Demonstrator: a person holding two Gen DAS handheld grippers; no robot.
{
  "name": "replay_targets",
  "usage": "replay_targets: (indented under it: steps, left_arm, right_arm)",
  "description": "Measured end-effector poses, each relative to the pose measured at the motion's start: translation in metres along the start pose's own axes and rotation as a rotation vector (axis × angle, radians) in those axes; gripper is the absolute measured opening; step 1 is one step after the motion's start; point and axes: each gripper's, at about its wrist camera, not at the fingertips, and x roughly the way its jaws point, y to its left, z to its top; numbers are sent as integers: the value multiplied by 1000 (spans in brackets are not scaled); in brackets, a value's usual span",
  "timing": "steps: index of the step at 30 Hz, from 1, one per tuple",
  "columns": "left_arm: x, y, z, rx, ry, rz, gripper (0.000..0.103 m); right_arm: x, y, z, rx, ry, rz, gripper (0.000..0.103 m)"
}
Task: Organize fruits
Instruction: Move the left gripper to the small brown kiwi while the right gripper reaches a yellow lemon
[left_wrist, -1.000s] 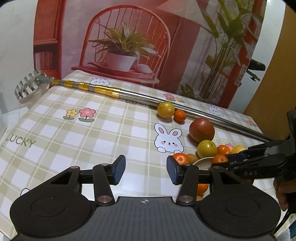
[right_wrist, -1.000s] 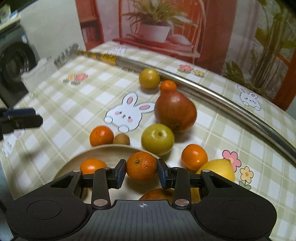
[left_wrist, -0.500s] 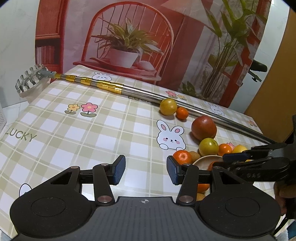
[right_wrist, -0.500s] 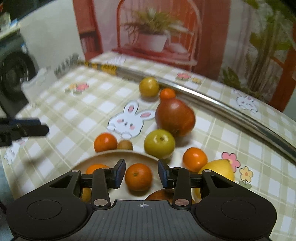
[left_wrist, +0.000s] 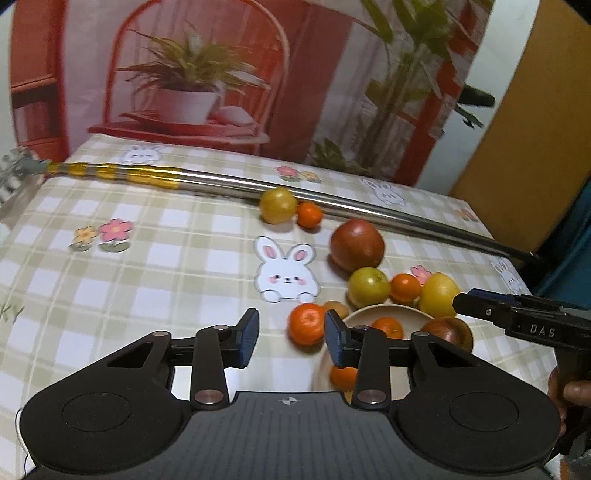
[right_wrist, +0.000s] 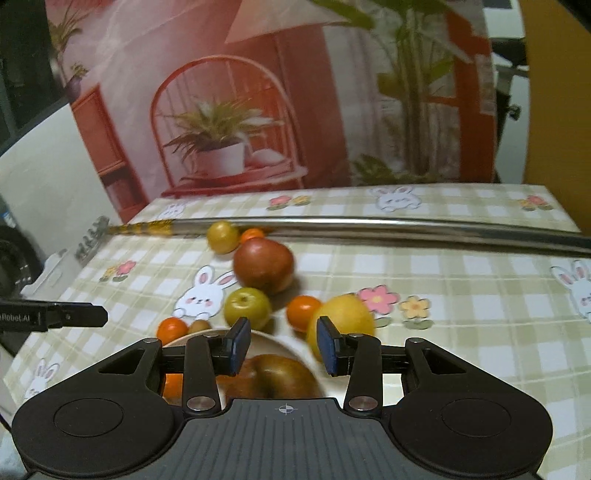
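Here the right gripper (right_wrist: 283, 345) is hovering with its jaws spread and empty over the bowl (right_wrist: 275, 341), where a brown apple (right_wrist: 275, 374) is sitting. The left gripper (left_wrist: 290, 338) is likewise gaping, holding nothing, its fingers framing a mandarin (left_wrist: 306, 324) lying on the checked tablecloth (left_wrist: 177, 266) beside the bowl (left_wrist: 384, 312).

the tablecloth (left_wrist: 166, 258) is showing green-and-white checks with white bunnies and pink flowers; the pole (left_wrist: 229, 184) is gleaming silver with gold bands; the mandarin (left_wrist: 307, 324) is glowing orange, the lemon (right_wrist: 341, 319) yellow, the bowl (left_wrist: 384, 314) cream, the gripper pads (left_wrist: 248, 338) blue
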Motion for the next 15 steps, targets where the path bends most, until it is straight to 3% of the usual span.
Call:
replay_targets:
  steps: [6, 11, 15]
  left_arm:
    - [25, -16, 21, 20, 99, -31, 36]
    - [63, -21, 35, 21, 221, -32, 21]
    - [89, -22, 39, -21, 296, -19, 20]
  right_arm:
    - [-6, -12, -4, 16, -51, -11, 38]
    - [-7, -22, -10, 57, -62, 11, 38]
    - [-11, -33, -13, 88, -75, 20, 38]
